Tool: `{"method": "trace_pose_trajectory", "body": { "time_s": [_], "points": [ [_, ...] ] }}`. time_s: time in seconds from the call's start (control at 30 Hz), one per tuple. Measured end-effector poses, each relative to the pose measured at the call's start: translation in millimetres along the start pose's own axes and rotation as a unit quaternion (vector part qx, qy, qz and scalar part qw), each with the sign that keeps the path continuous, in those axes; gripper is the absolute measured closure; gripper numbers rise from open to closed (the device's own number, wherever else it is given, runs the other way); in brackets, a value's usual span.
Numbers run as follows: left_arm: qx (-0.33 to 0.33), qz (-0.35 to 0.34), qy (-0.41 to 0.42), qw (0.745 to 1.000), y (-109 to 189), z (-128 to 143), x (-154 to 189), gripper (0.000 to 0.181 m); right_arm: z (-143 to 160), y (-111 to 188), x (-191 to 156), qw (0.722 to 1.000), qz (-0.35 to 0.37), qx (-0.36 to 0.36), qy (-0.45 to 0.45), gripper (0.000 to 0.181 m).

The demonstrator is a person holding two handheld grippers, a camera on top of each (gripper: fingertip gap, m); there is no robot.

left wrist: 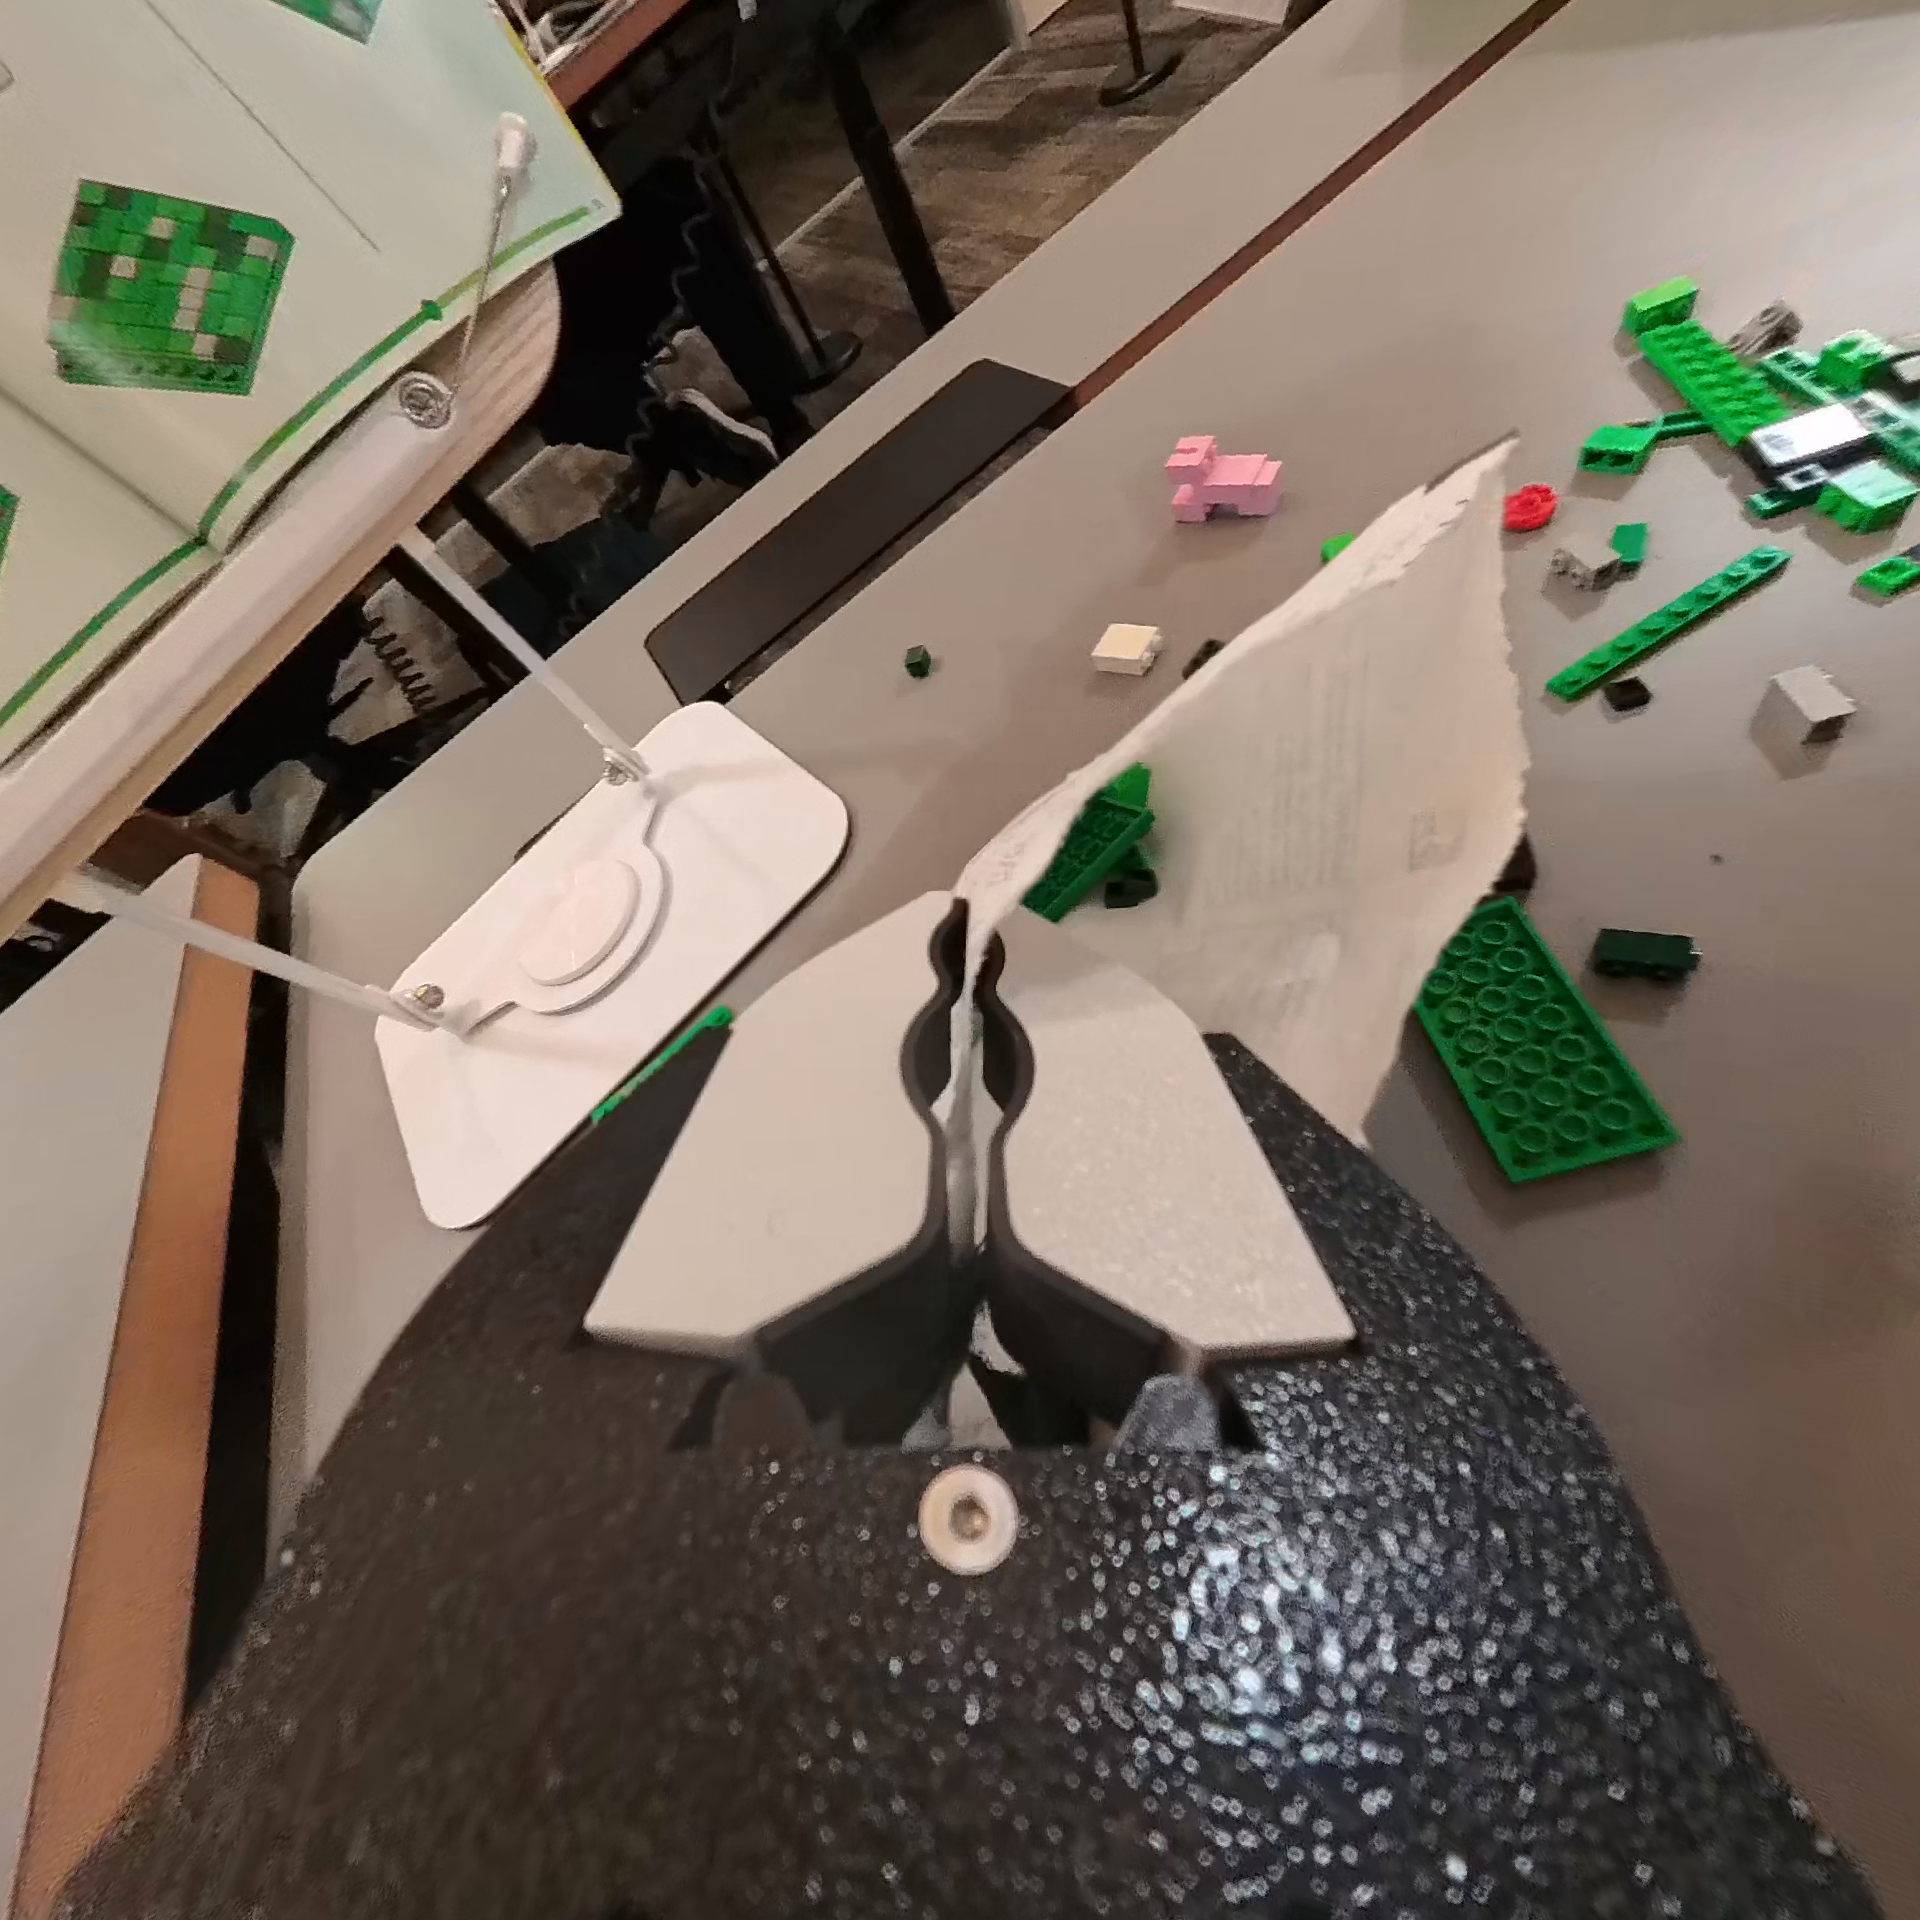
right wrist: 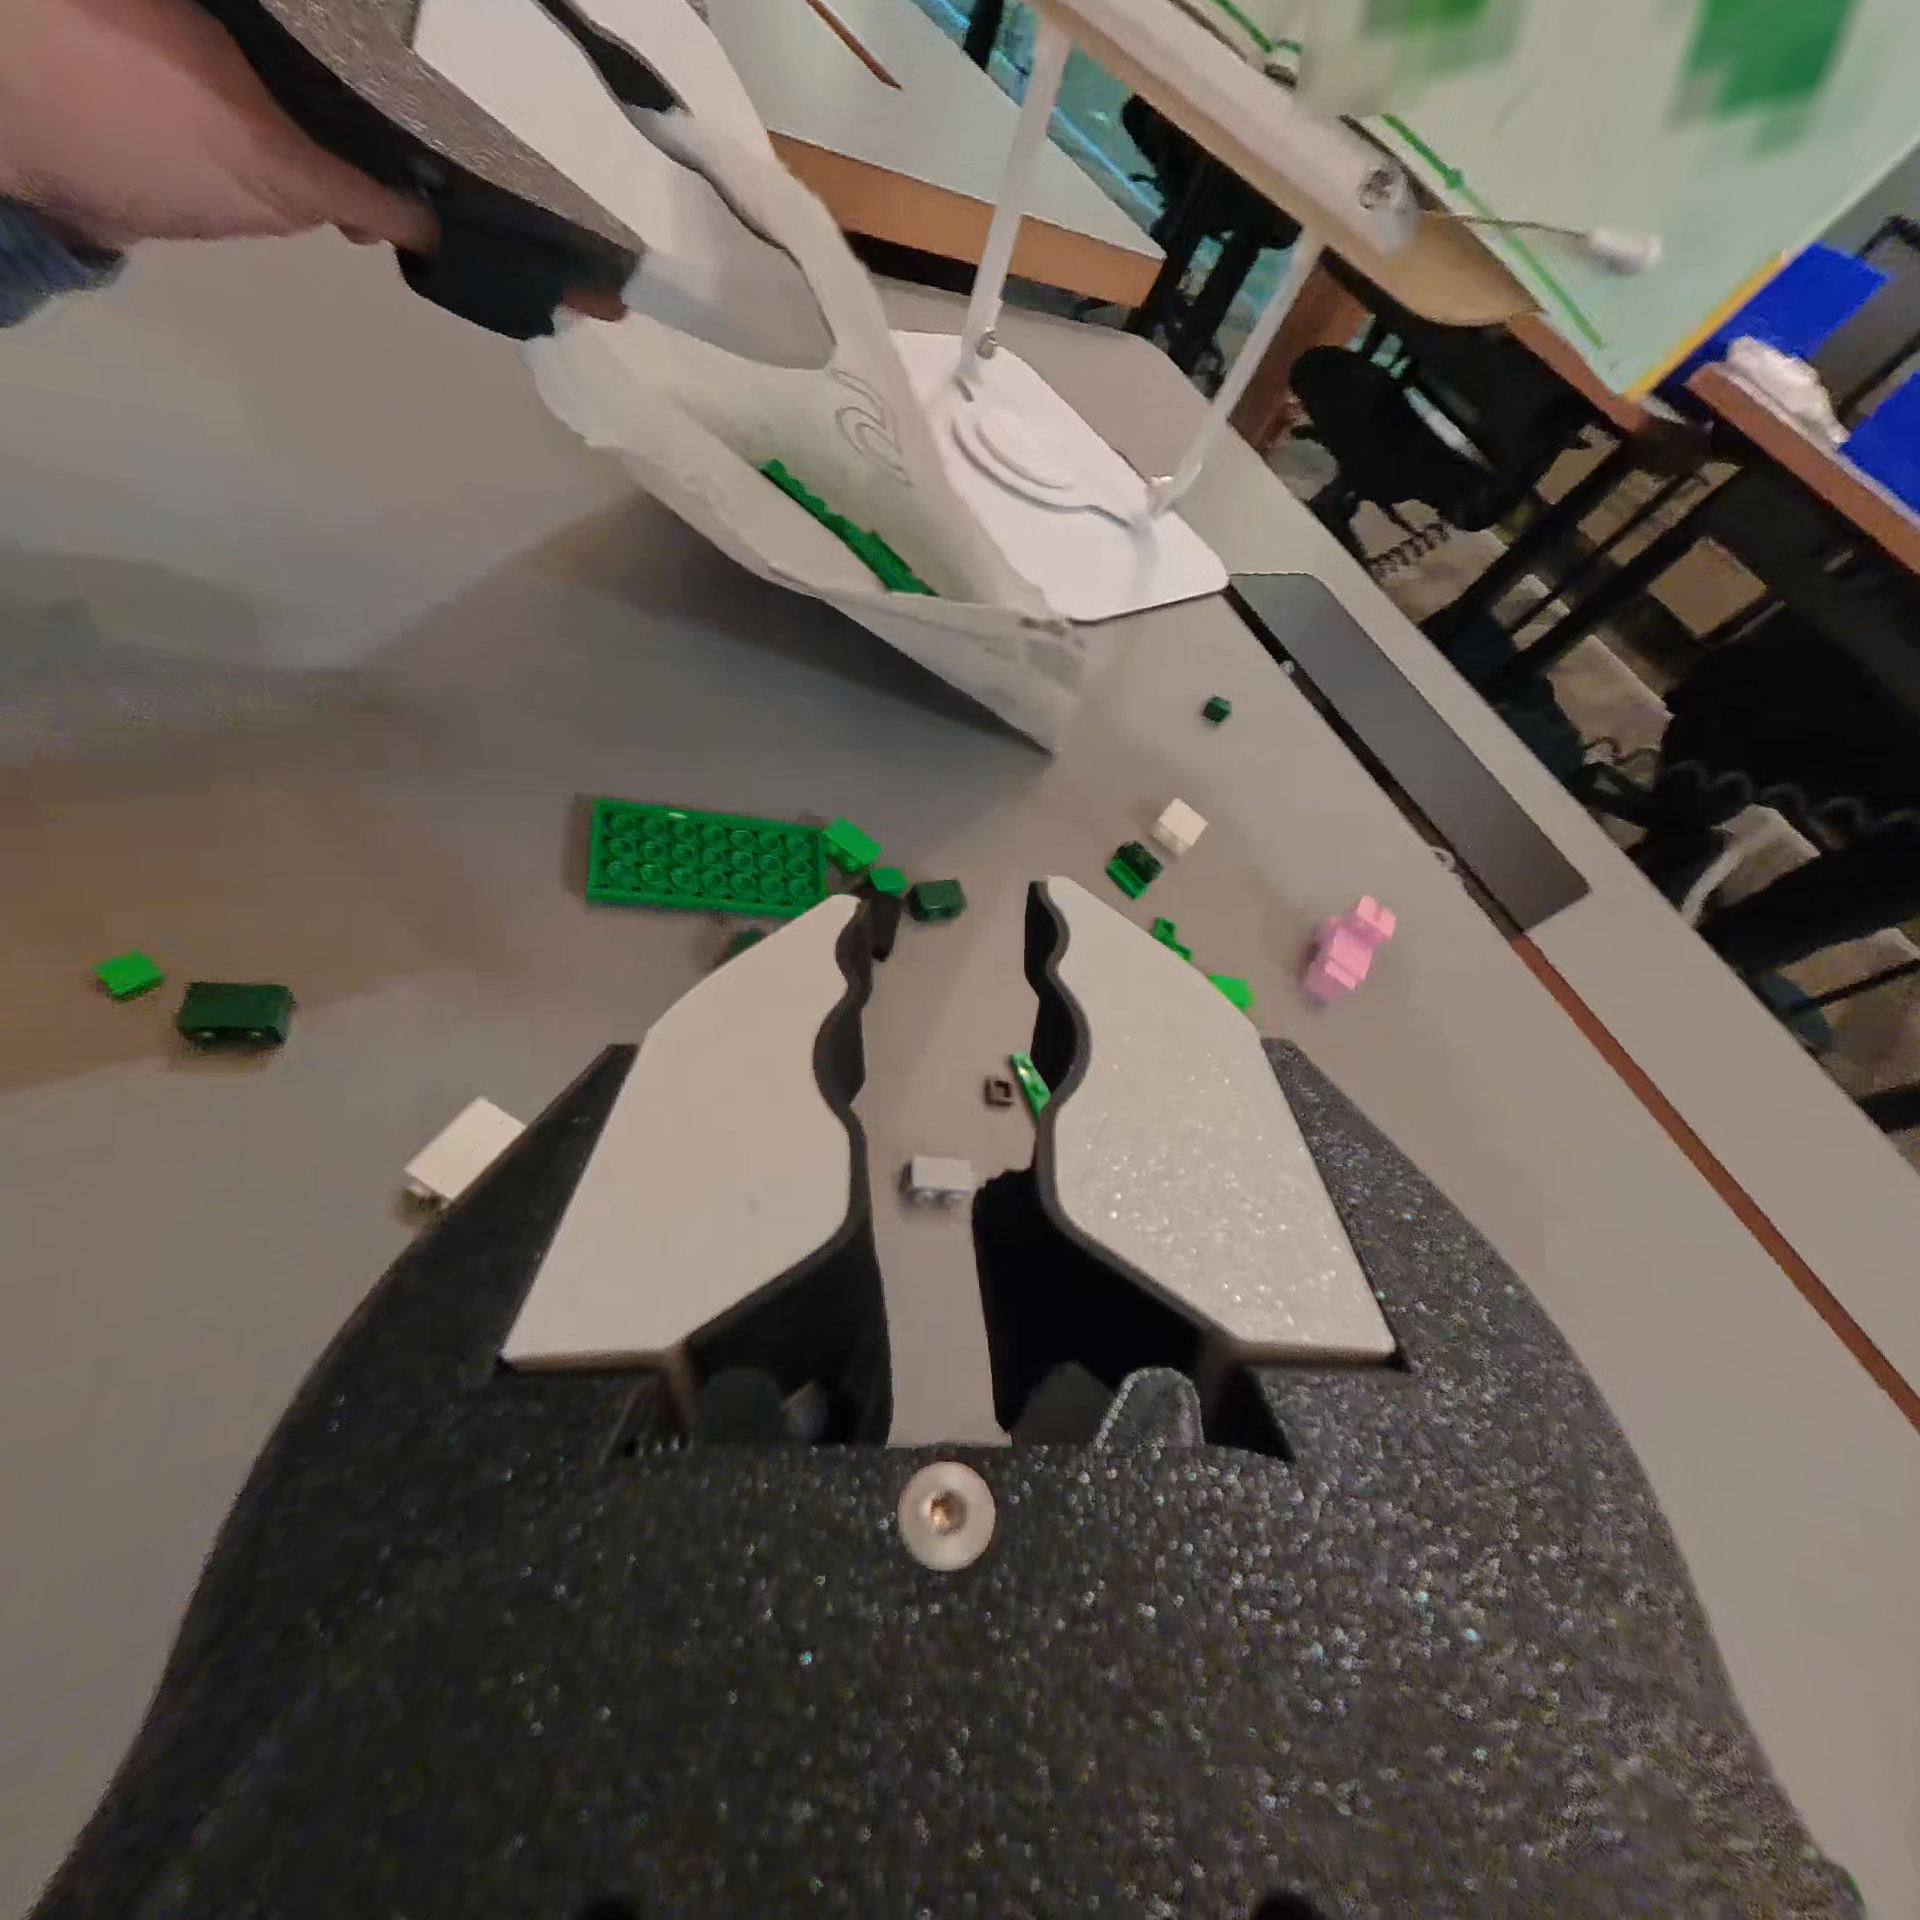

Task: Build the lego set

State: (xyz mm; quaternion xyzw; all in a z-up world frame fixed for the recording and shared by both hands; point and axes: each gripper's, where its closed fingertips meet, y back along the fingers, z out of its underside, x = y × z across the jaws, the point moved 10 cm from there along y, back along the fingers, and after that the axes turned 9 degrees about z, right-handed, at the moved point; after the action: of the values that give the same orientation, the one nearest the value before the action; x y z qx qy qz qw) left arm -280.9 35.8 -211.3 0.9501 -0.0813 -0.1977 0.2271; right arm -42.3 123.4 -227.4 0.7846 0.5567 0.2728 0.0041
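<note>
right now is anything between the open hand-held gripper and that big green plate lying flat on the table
Partly. The right hand-held gripper is open over the table, and the big green plate lies ahead and to its left. A few small green and dark bricks cluster at the plate's near right corner. The paper bag hangs farther back, clear of that path.

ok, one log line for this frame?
left gripper: shut on paper bag, lifted, tipped | right gripper: open, empty | green plates in bag | bricks on table

Paper bag (right wrist: 831,520) above table (right wrist: 312,623), plate (right wrist: 707,857) beneath, bricks inside
</note>
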Motion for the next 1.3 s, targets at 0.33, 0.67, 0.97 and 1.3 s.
{"method": "trace_pose_trajectory", "body": {
  "time_s": [0.33,0.67,0.97,1.3],
  "points": [
    [-0.004,-0.071,-0.061,0.996,4.1,1.9,-2.0,0.181,21.7,-0.5,9.6,0.992,0.117,0.041,0.037,0.159],
    [0.022,-0.146,-0.090,0.985,30.1,25.5,-38.2,0.181,27.8,0.4,14.1,0.985,0.161,0.064,0.015,0.161],
    [0.035,-0.142,-0.124,0.981,37.3,62.4,-54.3,0.181,3.1,-8.2,1.1,0.986,0.139,0.080,0.051,0.154],
    [0.064,-0.105,-0.141,0.982,14.9,74.7,-39.1,0.181,-122.7,-114.0,0.7,0.973,0.078,0.156,0.154,0.146]
  ]
}}
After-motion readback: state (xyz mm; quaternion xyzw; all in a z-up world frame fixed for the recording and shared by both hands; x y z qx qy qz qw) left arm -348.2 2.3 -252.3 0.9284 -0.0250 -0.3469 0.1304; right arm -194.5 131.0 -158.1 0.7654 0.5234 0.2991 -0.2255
